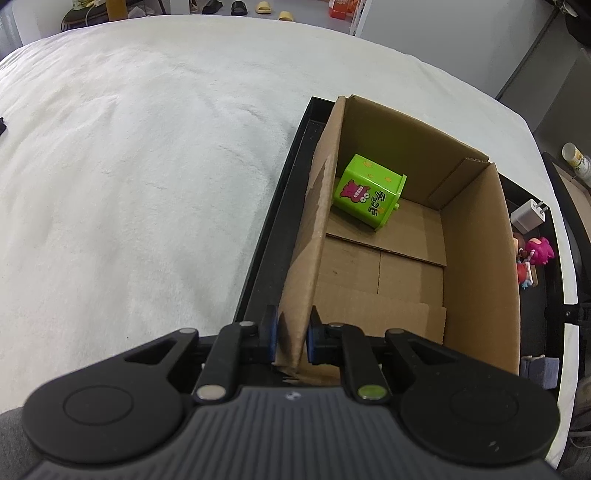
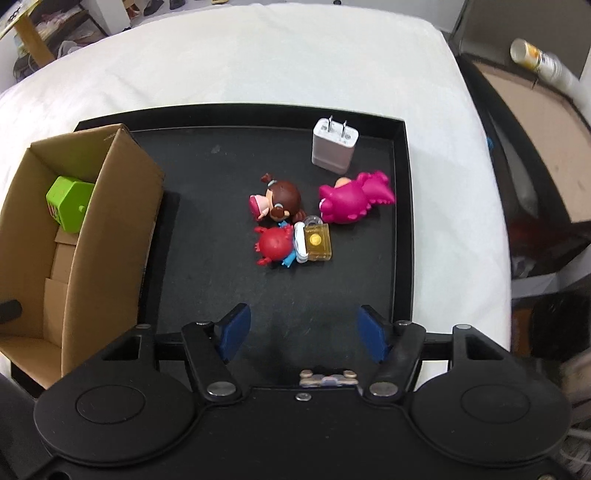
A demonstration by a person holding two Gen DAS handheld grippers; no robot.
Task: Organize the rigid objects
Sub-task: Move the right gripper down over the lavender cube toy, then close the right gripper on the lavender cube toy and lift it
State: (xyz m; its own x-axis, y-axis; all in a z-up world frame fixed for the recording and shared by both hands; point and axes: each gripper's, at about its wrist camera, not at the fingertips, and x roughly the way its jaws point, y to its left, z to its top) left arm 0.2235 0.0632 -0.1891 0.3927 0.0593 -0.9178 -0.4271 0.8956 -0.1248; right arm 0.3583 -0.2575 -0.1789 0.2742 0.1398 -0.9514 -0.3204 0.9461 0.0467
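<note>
My left gripper [image 1: 291, 338] is shut on the near left wall of an open cardboard box [image 1: 476, 236], which stands in a black tray [image 1: 273, 206]. A green toy cube [image 1: 369, 192] lies tipped inside the box, also seen as the green cube [image 2: 70, 206] in the right wrist view. My right gripper [image 2: 301, 332] hangs open above the tray floor [image 2: 207, 221] with nothing between its fingers. Ahead of it lie a brown-haired figurine [image 2: 280, 199], a pink dinosaur toy [image 2: 354, 201], a red crab-like toy [image 2: 275, 245], a clear yellow padlock [image 2: 317, 242] and a white charger plug [image 2: 334, 146].
The tray rests on a white fuzzy blanket [image 1: 129, 166]. To the right stand another cardboard box [image 2: 532, 155] and a white bottle [image 2: 543, 61]. Slippers [image 1: 264, 7] and clutter lie on the floor beyond the bed.
</note>
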